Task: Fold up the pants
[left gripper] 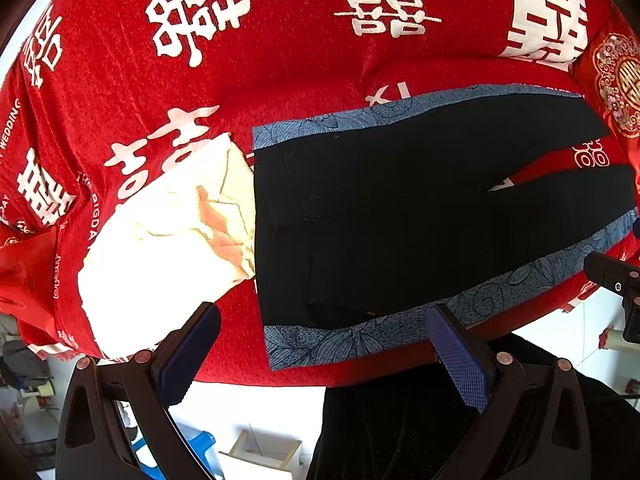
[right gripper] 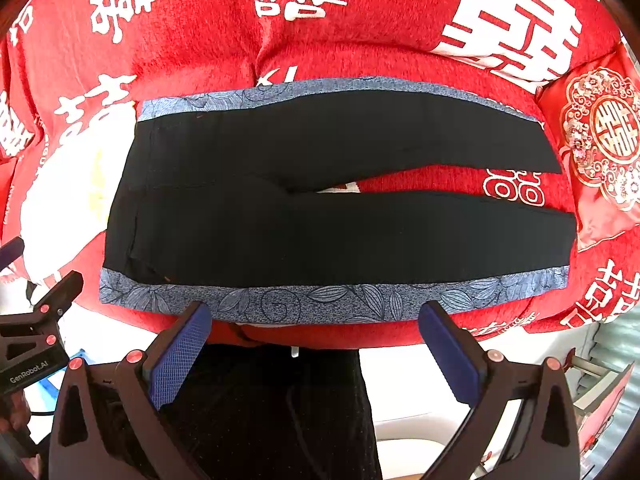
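Note:
Black pants (right gripper: 320,220) with blue leaf-patterned side stripes lie flat on the red bedspread (right gripper: 360,48), waistband at the left, both legs running right with a narrow gap between them. They also show in the left wrist view (left gripper: 400,208). My right gripper (right gripper: 316,336) is open and empty, just off the near striped edge. My left gripper (left gripper: 324,340) is open and empty, near the waistband's front corner. The left gripper's body shows in the right wrist view (right gripper: 36,340).
A white and cream cloth (left gripper: 160,248) lies left of the waistband. A red embroidered cushion (right gripper: 600,140) sits past the leg ends at the right. The bed's front edge is just below the pants, with white floor and a blue stool (left gripper: 192,444) beyond.

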